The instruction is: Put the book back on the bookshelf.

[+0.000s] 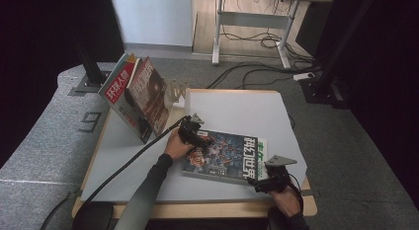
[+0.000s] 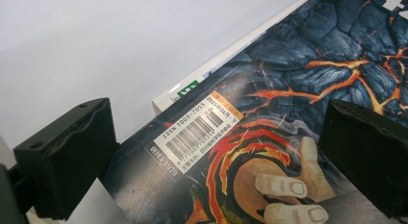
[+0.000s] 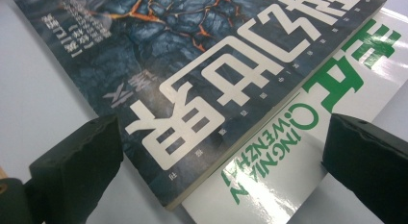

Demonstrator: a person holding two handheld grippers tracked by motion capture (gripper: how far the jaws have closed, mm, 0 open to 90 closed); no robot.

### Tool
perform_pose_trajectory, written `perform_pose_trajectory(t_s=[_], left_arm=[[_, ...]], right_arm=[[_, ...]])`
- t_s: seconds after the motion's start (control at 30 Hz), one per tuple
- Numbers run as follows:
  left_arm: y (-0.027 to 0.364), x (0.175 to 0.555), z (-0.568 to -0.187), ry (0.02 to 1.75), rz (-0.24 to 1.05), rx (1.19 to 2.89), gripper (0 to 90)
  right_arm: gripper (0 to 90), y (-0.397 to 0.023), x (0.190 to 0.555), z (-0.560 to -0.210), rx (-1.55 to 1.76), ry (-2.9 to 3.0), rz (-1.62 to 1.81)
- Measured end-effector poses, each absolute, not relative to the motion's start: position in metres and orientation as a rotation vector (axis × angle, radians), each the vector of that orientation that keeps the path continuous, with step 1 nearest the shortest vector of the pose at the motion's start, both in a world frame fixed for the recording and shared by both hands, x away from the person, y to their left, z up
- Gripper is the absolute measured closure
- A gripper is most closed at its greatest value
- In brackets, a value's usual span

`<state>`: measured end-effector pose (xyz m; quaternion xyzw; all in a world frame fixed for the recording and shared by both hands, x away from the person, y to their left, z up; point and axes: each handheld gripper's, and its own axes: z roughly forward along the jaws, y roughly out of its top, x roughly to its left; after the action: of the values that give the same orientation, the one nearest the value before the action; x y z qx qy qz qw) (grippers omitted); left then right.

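Observation:
A dark magazine (image 1: 222,151) with a lava-pattern cover lies flat on the white table (image 1: 237,106), stacked on a white magazine (image 1: 261,147) with green lettering. My left gripper (image 1: 196,137) is open at the dark magazine's far left corner. In the left gripper view its jaws straddle the barcode corner of the dark magazine (image 2: 298,65), and the white magazine's edge (image 2: 185,87) peeks out beneath. My right gripper (image 1: 255,183) is open at the stack's near right corner. In the right gripper view its jaws flank the dark magazine (image 3: 192,56) and the white magazine (image 3: 288,161).
Several magazines (image 1: 143,94) lean upright at the table's back left, against a clear stand (image 1: 175,92). A black cable (image 1: 133,158) trails from the left gripper across the table's left side. A desk frame (image 1: 257,22) and floor cables (image 1: 257,72) lie beyond the table.

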<state>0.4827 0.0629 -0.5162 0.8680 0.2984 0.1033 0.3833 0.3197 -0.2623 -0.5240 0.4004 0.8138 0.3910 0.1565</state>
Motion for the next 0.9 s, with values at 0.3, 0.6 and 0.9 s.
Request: perform_pose_trajectory(t_s=[0.3,0.6,0.9], left_arm=[[0.062,0.477,-0.514,0.77,0.257,2.245,0.0],[0.066,0.462,-0.513,0.762,0.264,2.255,0.0],[0.079,0.444,-0.512,0.752,0.243,2.263,0.0]], right_arm=[[0.0,-0.266,0.322,-0.523,1.161,2.324,1.102],[0.0,-0.28,0.331,-0.524,1.221,2.271,1.086],[0.0,-0.293,0.343,-0.526,1.278,2.225,1.095]])
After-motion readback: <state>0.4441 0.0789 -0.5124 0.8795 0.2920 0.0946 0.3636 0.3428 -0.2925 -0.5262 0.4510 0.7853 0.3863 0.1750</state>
